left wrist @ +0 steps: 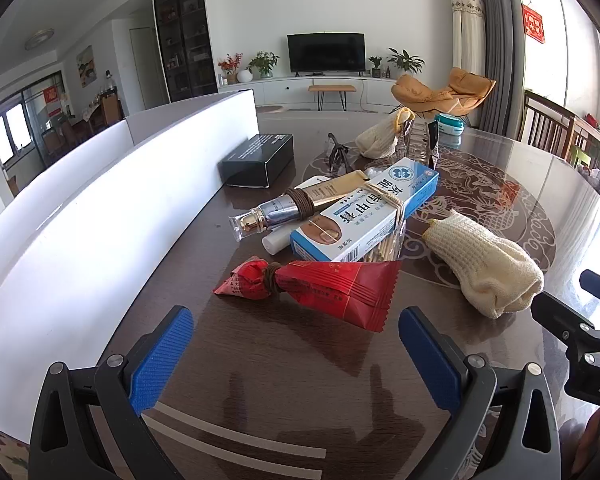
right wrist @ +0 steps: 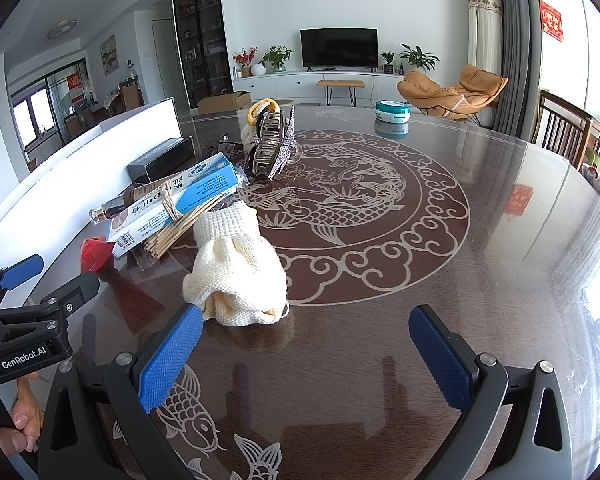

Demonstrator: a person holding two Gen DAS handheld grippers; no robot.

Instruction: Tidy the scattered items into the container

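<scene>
Blue-padded left gripper (left wrist: pixel 296 354) hovers spread wide and empty just before a red foil packet tied with brown cord (left wrist: pixel 320 288), with the blue-and-white carton (left wrist: pixel 364 216) beyond and the white-walled container (left wrist: pixel 100 184) alongside. Over in the right wrist view, the right gripper (right wrist: pixel 304 360) also gapes empty, its left pad beside a cream knitted glove (right wrist: pixel 236 268) on the dark glossy table (right wrist: pixel 480 280).

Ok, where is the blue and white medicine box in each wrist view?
Left wrist: blue and white medicine box lies centre frame, above the red wrapper, a rubber band round it.
Right wrist: same box sits left of centre, partly on a bundle of sticks.
Shared landmark: the cream knitted glove beside it.
</scene>
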